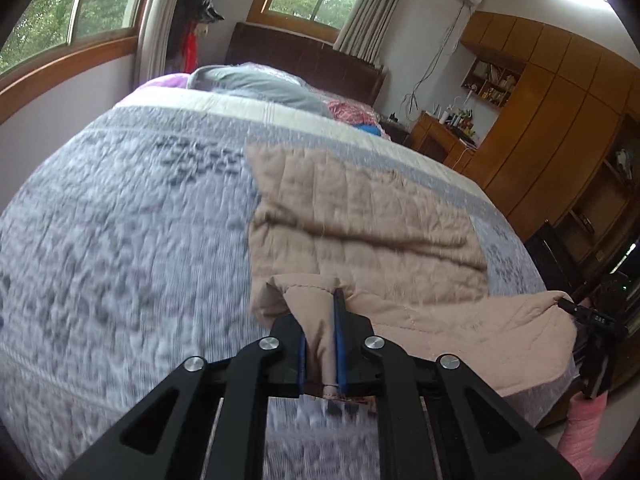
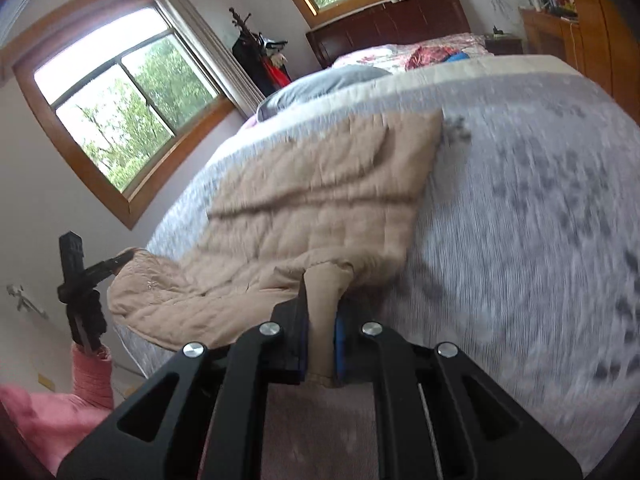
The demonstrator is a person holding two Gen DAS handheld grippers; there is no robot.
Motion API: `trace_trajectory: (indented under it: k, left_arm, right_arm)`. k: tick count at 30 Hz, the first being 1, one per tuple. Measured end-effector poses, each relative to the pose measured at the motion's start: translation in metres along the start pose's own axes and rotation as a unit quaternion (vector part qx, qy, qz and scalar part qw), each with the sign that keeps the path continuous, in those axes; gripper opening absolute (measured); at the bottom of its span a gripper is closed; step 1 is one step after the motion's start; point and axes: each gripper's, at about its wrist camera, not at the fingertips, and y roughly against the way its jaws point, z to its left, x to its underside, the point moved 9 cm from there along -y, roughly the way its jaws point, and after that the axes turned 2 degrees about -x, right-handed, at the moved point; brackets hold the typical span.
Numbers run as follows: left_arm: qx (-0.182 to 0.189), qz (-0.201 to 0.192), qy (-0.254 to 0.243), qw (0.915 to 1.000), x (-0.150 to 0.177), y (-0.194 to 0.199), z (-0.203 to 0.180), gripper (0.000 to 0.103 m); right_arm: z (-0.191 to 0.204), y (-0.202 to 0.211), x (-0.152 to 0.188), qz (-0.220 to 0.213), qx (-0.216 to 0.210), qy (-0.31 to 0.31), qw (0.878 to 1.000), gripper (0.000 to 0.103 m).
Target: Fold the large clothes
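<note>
In the left wrist view, a wood-framed window (image 1: pixel 72 4) fills the upper left of the frame, and below it the grey patterned bedspread (image 1: pixel 120 220) spreads blurred across the left and centre. At bottom centre the left gripper (image 1: pixel 322 340) has its jaws clamped on a pinched fold of the beige quilted garment (image 1: pixel 352 216), the cloth squeezed between the two blue pads. The rest of the garment lies on the bed just right of centre, its far edge reaching toward the grey pillow (image 1: pixel 256 84) and dark headboard (image 1: pixel 304 56) at upper centre. At the lower right edge of the frame the right gripper (image 1: pixel 568 304) pinches the garment's other near corner, with a pink sleeve (image 1: pixel 584 428) beneath it. Wooden cabinets (image 1: pixel 552 100) fill the upper right.

In the right wrist view, the left gripper (image 2: pixel 120 262) appears at the left edge, gripping a corner of the garment (image 2: pixel 312 184), a pink sleeve (image 2: pixel 90 372) below it. A large window (image 2: pixel 120 100) sits in the upper left. The garment runs from that corner across the centre, lying on the bedspread (image 2: pixel 520 220) with its near edge lifted off the bed edge between the two grippers. At bottom centre the right gripper (image 2: pixel 322 344) has its jaws closed tight on a bunched fold of beige cloth. The bedspread blurs away over the right half, with the headboard (image 2: pixel 392 24) at top centre.
</note>
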Motion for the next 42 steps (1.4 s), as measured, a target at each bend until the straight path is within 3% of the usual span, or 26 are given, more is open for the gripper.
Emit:
trace_trajectory:
  k: [6, 11, 17, 25, 31, 42]
  left_arm:
    - [-0.002, -0.011, 0.008, 0.9999, -0.077, -0.042, 0.002, 0.011]
    - [-0.011, -0.004, 0.022, 0.9997, -0.127, -0.094, 0.012, 0.011]
    - [-0.015, 0.045, 0.057, 0.9973, -0.162, -0.177, 0.03, 0.011]
    - [-0.021, 0.098, 0.075, 0.9922, -0.171, -0.265, 0.048, 0.011]
    - [-0.02, 0.122, 0.079, 0.9892, -0.159, -0.307, 0.058, 0.012]
    - [0.01, 0.136, 0.108, 0.9848, -0.158, -0.316, 0.065, 0.016]
  right_arm:
    - [-0.015, -0.027, -0.084, 0.001, -0.01, -0.04, 0.999, 0.008]
    - [-0.041, -0.065, -0.136, 0.017, 0.002, -0.072, 0.997, 0.008]
    - [-0.079, -0.119, -0.17, 0.052, 0.016, -0.109, 0.993, 0.008]
    - [-0.124, -0.176, -0.183, 0.088, 0.03, -0.15, 0.984, 0.009]
    - [-0.149, -0.202, -0.178, 0.105, 0.03, -0.172, 0.979, 0.01]
    - [-0.163, -0.22, -0.172, 0.114, 0.016, -0.195, 0.974, 0.014]
